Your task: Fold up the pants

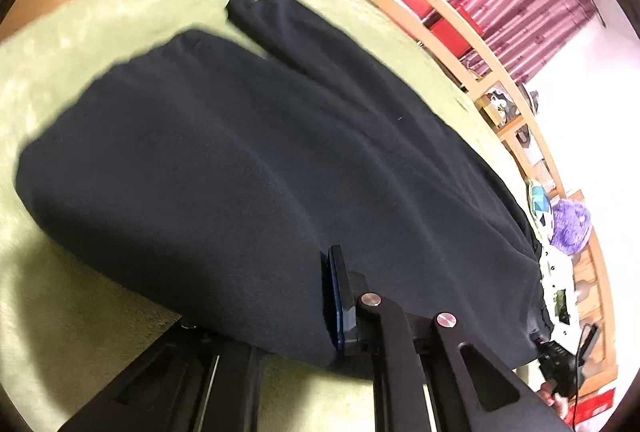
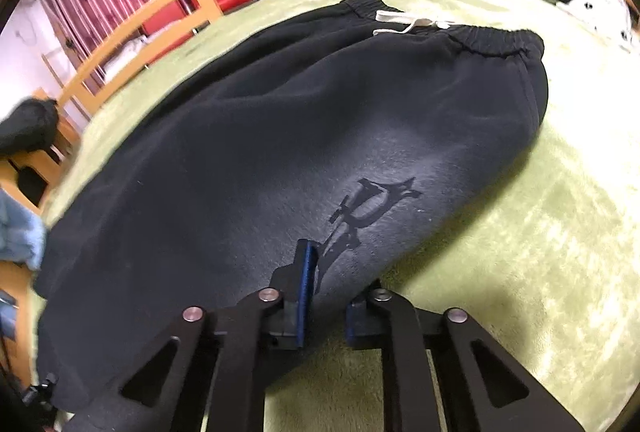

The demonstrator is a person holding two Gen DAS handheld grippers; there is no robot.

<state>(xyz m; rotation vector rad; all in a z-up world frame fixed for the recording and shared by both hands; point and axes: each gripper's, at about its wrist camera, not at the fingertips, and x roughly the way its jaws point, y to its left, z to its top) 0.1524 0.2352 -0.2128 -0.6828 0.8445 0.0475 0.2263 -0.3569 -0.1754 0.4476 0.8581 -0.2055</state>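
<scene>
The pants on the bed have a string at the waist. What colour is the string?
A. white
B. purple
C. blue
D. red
A: in the right wrist view a white drawstring lies across the elastic waistband of the dark pants, which are spread on the green blanket.

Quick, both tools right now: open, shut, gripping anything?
Left tool: shut on the near edge of the black pants.
Right tool: shut on the pants' near edge, by the dark print.
</scene>
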